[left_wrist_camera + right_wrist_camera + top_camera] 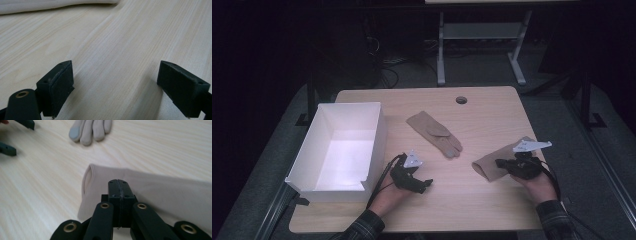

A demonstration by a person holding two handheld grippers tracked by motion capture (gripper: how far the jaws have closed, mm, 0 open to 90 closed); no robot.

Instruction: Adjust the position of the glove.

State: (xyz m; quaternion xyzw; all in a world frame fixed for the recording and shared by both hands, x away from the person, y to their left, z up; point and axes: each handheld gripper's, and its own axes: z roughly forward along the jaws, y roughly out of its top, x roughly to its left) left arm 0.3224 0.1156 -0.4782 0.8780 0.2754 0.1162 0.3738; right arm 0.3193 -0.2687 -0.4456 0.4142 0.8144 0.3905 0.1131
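Observation:
Two tan gloves lie on the wooden table (492, 115). One glove (434, 133) lies flat near the middle, and its fingertips (90, 131) appear at the top of the right gripper view. The other glove (487, 167) (160, 190) is at the right, cuff opening toward the middle. My right gripper (502, 163) (118, 182) sits on it with the jaws pressed together, pinching its fabric behind the cuff. My left gripper (424, 185) (125, 87) rests low over bare wood near the front, jaws wide apart with nothing between them. It also shows far off (18, 137).
A white open box (377, 135) stands at the table's left, close to my left hand. A round cable hole (461, 100) is at the far edge. A strip of pale fabric (50, 5) crosses the top of the left gripper view. Table legs and cables stand beyond.

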